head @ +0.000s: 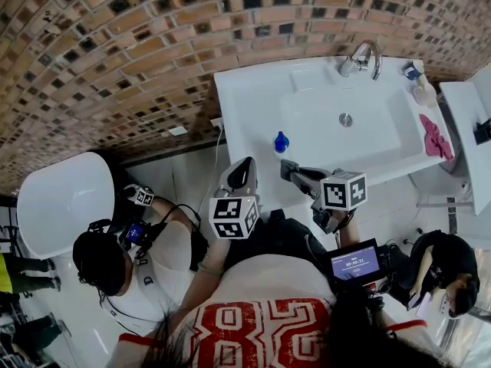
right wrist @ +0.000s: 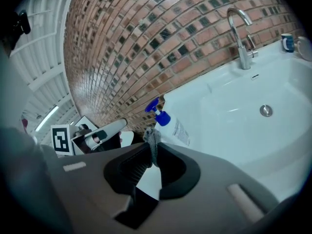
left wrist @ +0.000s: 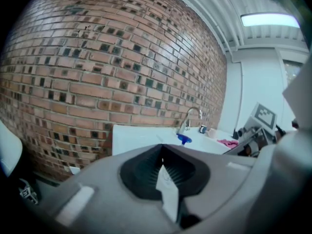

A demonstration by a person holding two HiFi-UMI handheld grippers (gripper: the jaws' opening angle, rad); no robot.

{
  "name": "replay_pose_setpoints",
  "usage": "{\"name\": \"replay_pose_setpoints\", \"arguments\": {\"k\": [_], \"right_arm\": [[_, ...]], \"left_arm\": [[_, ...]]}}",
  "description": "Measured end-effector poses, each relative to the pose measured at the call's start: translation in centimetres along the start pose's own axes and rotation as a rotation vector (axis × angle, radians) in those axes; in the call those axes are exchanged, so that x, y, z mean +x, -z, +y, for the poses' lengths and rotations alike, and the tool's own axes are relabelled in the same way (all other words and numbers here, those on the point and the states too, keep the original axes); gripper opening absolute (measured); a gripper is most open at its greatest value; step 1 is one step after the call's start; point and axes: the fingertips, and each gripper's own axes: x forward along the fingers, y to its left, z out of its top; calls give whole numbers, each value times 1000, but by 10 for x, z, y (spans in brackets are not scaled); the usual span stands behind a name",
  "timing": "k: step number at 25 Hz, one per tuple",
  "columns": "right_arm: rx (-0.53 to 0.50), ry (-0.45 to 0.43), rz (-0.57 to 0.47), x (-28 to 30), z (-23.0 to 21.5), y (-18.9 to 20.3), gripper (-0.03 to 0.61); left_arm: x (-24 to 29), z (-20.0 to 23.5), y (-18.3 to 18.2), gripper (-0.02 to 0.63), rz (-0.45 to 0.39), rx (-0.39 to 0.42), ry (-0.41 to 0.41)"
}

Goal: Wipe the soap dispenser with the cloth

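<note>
while left gripper fingers meet empty, right gripper fingers pinch a cloth by the brick-backed sink.

Soap dispenser base hidden behind right claw; cloth mostly buried between jaws, only grey tip showing.

Bright, even indoor light; a ceiling panel glares white in the left gripper view. The white sink is nearly blown out, and shadows are soft. Fisheye distortion bends the brick wall, and both gripper views darken at the corners. The cloth in the right gripper tongs is blurred.
</note>
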Motion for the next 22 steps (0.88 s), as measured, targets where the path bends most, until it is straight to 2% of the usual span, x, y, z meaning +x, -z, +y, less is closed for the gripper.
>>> {"name": "replay_pose_setpoints", "arguments": {"k": [7, 14, 22], "right_arm": [[-20, -3, 97, 20, -1, 25, 49], [15, 22, 102, 23, -18, 22, 49], [60, 40, 150, 35, -43, 38, 49]], "left_arm": [[-4, 3, 0, 3, 1, 1, -11], [-7, 8, 0, 3, 5, 2, -33], [-6, 10, 1, 3, 8, 5, -42]]}}
